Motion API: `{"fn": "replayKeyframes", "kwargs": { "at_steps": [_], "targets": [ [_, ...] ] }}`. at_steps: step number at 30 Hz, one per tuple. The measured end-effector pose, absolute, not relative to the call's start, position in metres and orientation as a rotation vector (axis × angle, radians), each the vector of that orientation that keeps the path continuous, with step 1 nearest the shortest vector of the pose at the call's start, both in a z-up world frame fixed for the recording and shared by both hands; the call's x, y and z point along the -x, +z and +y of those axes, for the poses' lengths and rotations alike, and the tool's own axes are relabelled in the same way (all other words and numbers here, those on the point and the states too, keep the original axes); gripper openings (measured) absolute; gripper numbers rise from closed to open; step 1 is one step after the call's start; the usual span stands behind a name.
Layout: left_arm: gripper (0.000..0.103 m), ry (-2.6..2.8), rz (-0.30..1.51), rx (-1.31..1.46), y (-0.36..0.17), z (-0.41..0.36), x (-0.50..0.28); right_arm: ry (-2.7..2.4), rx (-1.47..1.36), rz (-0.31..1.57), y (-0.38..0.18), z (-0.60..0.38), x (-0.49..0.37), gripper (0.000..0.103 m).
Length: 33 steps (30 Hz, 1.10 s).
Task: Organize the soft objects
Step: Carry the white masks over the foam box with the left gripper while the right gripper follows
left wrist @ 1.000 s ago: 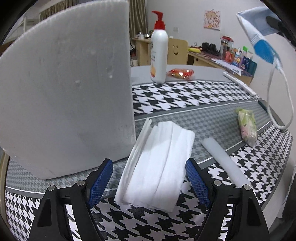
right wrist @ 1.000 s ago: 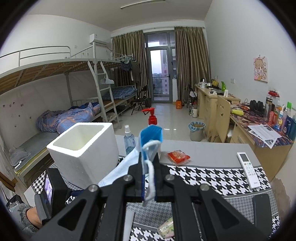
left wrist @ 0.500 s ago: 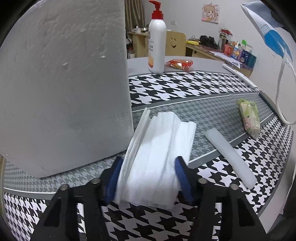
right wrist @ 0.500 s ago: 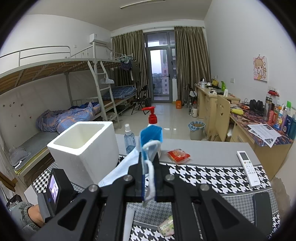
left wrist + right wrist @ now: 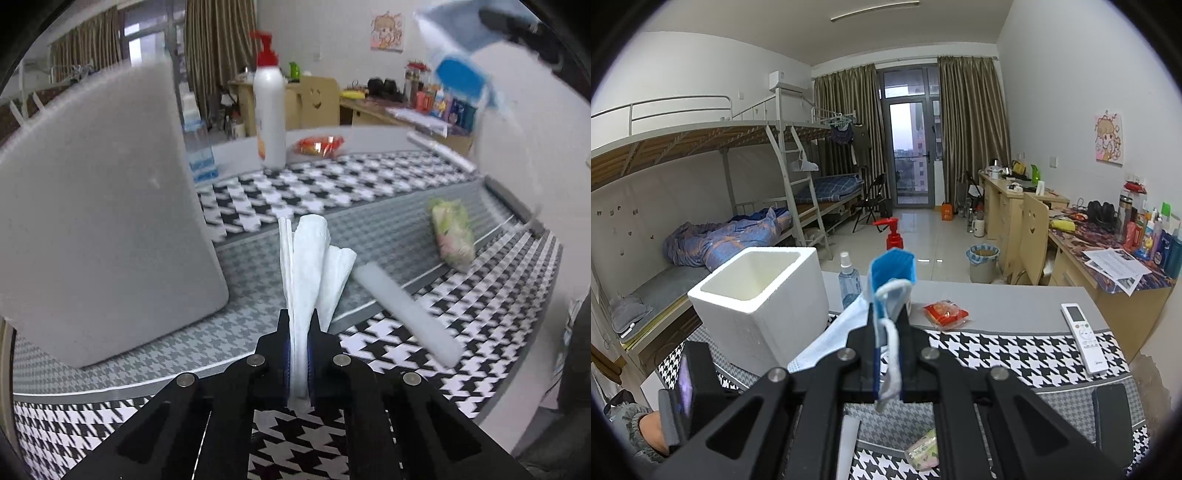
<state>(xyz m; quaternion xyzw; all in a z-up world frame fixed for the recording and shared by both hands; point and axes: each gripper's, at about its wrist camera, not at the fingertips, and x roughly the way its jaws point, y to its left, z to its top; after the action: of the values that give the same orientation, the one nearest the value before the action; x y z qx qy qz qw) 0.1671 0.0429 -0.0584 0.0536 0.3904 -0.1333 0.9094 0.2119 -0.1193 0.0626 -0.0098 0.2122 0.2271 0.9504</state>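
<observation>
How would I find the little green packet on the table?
Start at the big white foam box on the checked tablecloth. Look right, past the foam stick, to the grey stripe. The green packet lies there, the only soft, crinkly green and pink thing.

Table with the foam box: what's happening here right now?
A person is sorting soft items with two tools. The left hand-held gripper is shut on a bunched stack of white tissues, beside the white foam box. The right hand-held gripper is shut on a blue face mask, held above the table. A foam tube and a tissue pack lie loose.
</observation>
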Motion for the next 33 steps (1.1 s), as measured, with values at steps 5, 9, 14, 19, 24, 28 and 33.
{"fn": "replayKeyframes", "kwargs": {
  "at_steps": [5,9,14,19,24,28,33],
  "targets": [
    [0.007,-0.274,0.72,-0.099,-0.031,0.043,-0.155,0.471,0.021,0.417,0.067,-0.117,-0.21,0.009],
    [0.007,-0.268,0.665,-0.104,-0.014,0.045,-0.144,0.484,0.026,0.403,0.071,-0.114,-0.207,0.009],
    [0.007,-0.248,0.618,-0.106,0.0,0.05,-0.129,0.504,0.032,0.387,0.076,-0.108,-0.203,0.009],
    [0.007,-0.221,0.59,-0.101,0.007,0.057,-0.118,0.526,0.038,0.375,0.079,-0.101,-0.201,0.009],
    [0.007,-0.194,0.557,-0.097,0.014,0.064,-0.105,0.549,0.046,0.367,0.081,-0.094,-0.198,0.009],
    [0.007,-0.172,0.525,-0.081,0.023,0.071,-0.096,0.561,0.049,0.366,0.082,-0.09,-0.198,0.009],
    [0.007,-0.149,0.493,-0.065,0.033,0.079,-0.091,0.568,0.043,0.36,0.083,-0.087,-0.198,0.009]
  ]
}}
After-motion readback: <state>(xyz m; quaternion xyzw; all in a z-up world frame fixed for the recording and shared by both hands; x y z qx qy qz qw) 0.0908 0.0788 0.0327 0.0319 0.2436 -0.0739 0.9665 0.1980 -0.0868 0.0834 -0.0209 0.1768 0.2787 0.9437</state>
